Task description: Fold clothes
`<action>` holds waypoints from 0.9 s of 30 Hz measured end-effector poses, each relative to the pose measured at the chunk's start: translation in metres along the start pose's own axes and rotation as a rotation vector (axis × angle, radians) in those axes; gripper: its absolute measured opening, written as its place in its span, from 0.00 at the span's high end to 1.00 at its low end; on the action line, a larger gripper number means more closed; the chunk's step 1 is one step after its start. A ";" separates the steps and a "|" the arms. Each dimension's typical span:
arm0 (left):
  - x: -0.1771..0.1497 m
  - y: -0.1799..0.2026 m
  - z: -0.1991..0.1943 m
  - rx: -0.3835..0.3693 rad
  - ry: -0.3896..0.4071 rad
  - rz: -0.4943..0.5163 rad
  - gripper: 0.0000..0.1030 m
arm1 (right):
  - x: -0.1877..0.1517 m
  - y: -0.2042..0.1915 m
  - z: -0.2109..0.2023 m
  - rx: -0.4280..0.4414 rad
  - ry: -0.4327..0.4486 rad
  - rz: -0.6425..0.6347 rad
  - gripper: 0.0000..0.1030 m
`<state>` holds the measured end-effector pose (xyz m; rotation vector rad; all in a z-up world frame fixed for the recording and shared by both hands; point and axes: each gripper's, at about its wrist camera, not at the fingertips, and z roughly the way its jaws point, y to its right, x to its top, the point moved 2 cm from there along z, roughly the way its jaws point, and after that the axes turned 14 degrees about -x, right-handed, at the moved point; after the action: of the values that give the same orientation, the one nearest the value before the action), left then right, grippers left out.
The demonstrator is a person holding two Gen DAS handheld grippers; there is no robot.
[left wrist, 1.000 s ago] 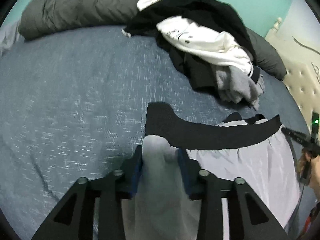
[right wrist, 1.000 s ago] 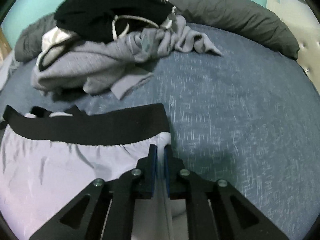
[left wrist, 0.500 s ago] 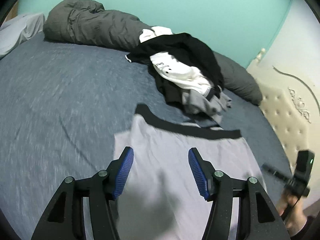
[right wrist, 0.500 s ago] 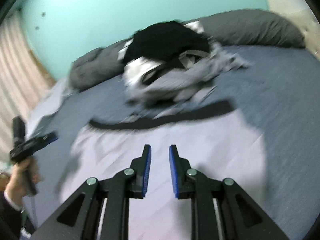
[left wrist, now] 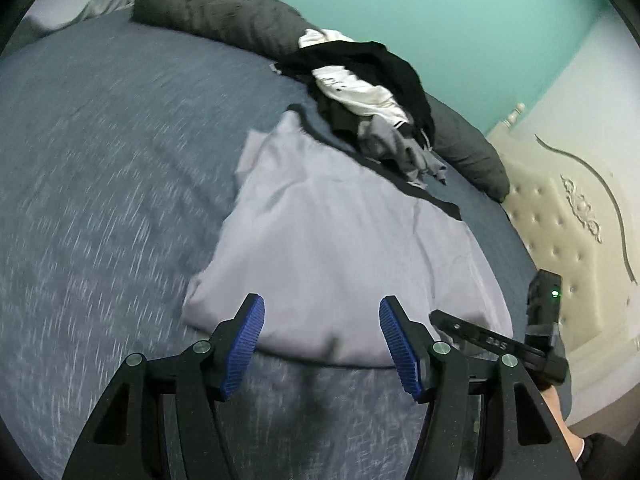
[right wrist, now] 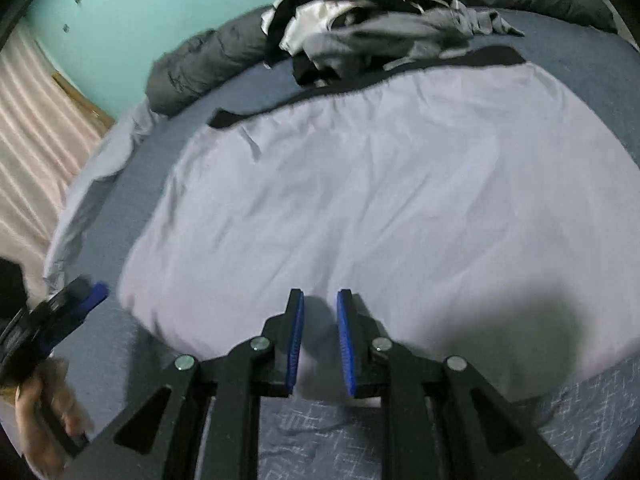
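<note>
A wide bed covered in a blue heathered sheet fills both views. On it, near its front edge, the pale lilac shorts with a black waistband lie spread flat, waistband toward the far side. Just beyond that waistband sits a heap of black, white and grey clothes, and behind the heap a long dark grey bolster runs along the bed's far edge. The left gripper hangs over the shorts' near hem, jaws wide apart and empty. The right gripper hovers above the same hem, its blue pads a narrow gap apart, nothing between them.
</note>
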<state>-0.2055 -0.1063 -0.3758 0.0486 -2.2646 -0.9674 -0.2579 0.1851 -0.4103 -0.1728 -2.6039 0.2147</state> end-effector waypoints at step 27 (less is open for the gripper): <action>-0.011 -0.033 -0.011 -0.013 0.005 -0.039 0.35 | 0.039 -0.013 0.037 -0.157 -0.035 0.016 0.89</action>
<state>-0.1972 -0.1338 -0.3979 0.0902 -2.2599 -1.0017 -0.3114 0.1748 -0.4204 -0.2473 -2.6550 0.0189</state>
